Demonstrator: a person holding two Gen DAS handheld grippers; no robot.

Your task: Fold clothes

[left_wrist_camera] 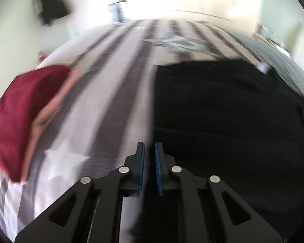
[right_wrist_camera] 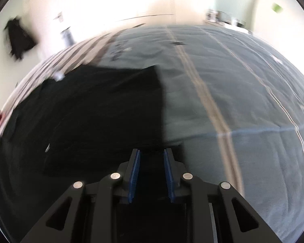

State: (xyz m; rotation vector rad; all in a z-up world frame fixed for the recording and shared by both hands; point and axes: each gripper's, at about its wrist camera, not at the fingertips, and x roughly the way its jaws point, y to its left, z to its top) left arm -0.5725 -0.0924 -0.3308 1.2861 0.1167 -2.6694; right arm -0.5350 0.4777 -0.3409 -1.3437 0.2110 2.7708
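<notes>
left wrist view shows the left gripper (left_wrist_camera: 150, 147) slightly parted and empty at the near edge of the black garment (left_wrist_camera: 223, 109) on the striped bed (left_wrist_camera: 119, 77), the right gripper (right_wrist_camera: 152, 155) likewise, so a shallow pinch could slip, while the red folded pile (left_wrist_camera: 24, 109) crowds leftward.

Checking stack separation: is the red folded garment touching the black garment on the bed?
Apart. The left wrist view shows the red garment and black garment separated by bare striped bedcover.
</notes>
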